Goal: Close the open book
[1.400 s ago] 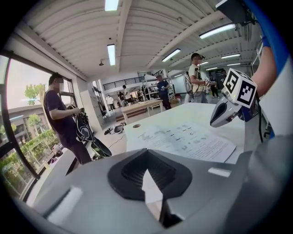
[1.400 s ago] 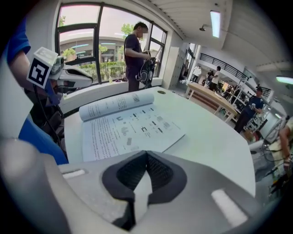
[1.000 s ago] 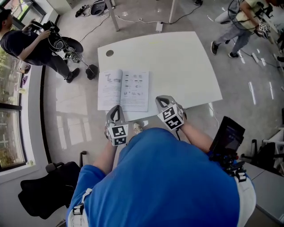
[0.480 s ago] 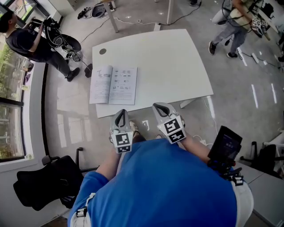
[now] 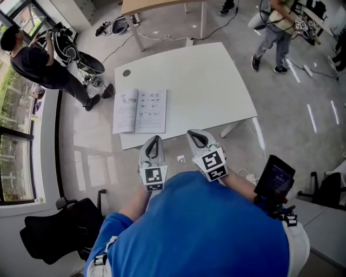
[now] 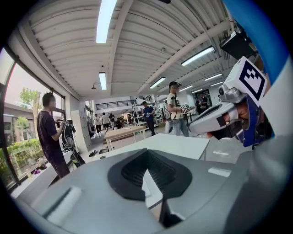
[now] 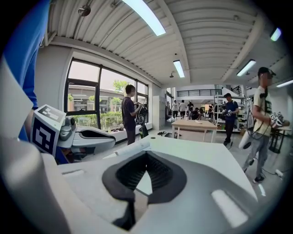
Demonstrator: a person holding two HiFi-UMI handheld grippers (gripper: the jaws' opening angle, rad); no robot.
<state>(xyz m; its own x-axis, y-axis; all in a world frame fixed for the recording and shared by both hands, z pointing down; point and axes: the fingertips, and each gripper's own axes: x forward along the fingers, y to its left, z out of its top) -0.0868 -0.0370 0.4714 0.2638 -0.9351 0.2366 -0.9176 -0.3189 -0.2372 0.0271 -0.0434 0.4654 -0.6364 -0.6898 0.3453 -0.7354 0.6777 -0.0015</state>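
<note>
The open book (image 5: 139, 111) lies flat on the left part of the white table (image 5: 211, 81), both pages facing up. My left gripper (image 5: 155, 138) is shut and empty, just off the table's near edge and a little short of the book's near right corner. My right gripper (image 5: 195, 134) is beside it to the right, also shut and empty, over the table's near edge. In the right gripper view the book (image 7: 130, 148) shows as a raised page edge to the left beyond the closed right gripper (image 7: 146, 156). In the left gripper view the left gripper (image 6: 147, 155) points across the table top.
A person in black (image 5: 32, 59) handles gear by the window at the left. Another person (image 5: 273, 30) walks at the far right. A wooden table (image 5: 157, 4) stands behind. A black chair (image 5: 59, 232) is at my lower left, a dark screen device (image 5: 274, 176) at my right.
Both grippers have drawn back from the book's near edge and risen, ending off the table's near side. The book lies open as before.
</note>
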